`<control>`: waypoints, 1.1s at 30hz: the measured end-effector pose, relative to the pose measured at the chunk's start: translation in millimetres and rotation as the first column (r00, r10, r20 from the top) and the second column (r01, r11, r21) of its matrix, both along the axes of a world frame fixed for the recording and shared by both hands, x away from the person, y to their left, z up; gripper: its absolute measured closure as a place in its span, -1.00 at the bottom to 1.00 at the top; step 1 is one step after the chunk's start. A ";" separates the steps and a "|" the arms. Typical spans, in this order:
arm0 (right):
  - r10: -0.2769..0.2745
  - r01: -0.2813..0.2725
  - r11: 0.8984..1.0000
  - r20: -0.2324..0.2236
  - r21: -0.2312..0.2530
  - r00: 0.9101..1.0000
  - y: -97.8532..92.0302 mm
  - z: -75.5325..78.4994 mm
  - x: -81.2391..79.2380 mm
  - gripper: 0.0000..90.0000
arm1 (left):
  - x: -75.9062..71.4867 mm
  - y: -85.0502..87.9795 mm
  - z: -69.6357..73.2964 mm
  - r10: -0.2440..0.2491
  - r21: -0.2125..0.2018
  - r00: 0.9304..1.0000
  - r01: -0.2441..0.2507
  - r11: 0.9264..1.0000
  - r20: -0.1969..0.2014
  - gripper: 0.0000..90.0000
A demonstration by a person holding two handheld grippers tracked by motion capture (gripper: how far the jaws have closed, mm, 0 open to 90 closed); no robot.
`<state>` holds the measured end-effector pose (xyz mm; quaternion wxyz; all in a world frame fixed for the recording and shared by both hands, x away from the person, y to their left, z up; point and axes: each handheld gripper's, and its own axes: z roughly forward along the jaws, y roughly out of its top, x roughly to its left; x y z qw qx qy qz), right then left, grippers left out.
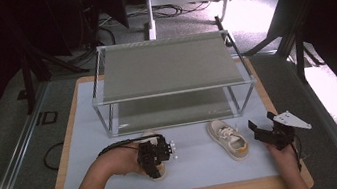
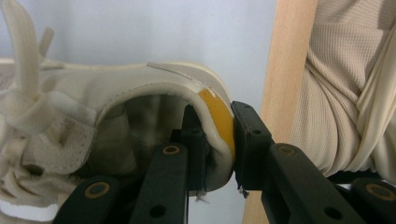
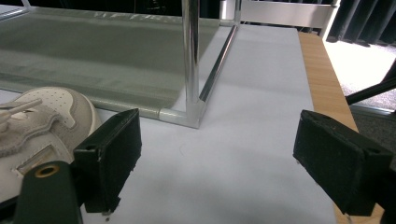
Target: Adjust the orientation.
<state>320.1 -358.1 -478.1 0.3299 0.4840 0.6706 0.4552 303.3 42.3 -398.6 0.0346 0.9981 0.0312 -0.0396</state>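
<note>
Two cream shoes lie on the pale mat (image 1: 197, 163) in front of a two-level metal rack (image 1: 169, 81). One shoe (image 2: 116, 126) is at the left, under the left gripper (image 1: 157, 154), and the left gripper view shows its heel collar pinched tight between the two black jaws, one jaw inside the shoe and the other outside, against the yellow heel patch (image 2: 219, 119). Beyond this shoe, the same view shows the wooden table edge (image 2: 285, 70) and a beige sleeve (image 2: 345, 93). The second shoe (image 1: 227, 139) rests free on the mat, near the middle, with its toe toward the rack. The right gripper (image 1: 266, 133) is just beside it on the right, not touching it. Its jaws stand wide apart with nothing between them, and the right gripper view shows the toe of the second shoe (image 3: 42, 121) at the left jaw and a corner post of the rack (image 3: 191, 60) ahead.
</note>
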 end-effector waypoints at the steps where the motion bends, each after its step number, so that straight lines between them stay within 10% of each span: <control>1: 0.000 0.000 1.000 0.000 0.000 1.000 0.0 0.0 0.0 -0.67 | 0.0 0.0 0.0 0.000 0.000 1.000 0.000 1.000 0.000 0.69; 14: 0.001 -0.001 1.000 0.001 0.002 1.000 -0.2 -0.1 0.1 -0.67 | -3.6 -21.9 -1.9 -0.137 -0.063 0.990 0.138 0.988 0.025 0.69; 33: -0.010 0.009 0.999 0.009 0.046 1.000 -4.4 0.2 -1.1 -0.58 | 2.9 -37.1 -13.2 -0.023 -0.005 1.000 0.023 1.000 -0.007 0.04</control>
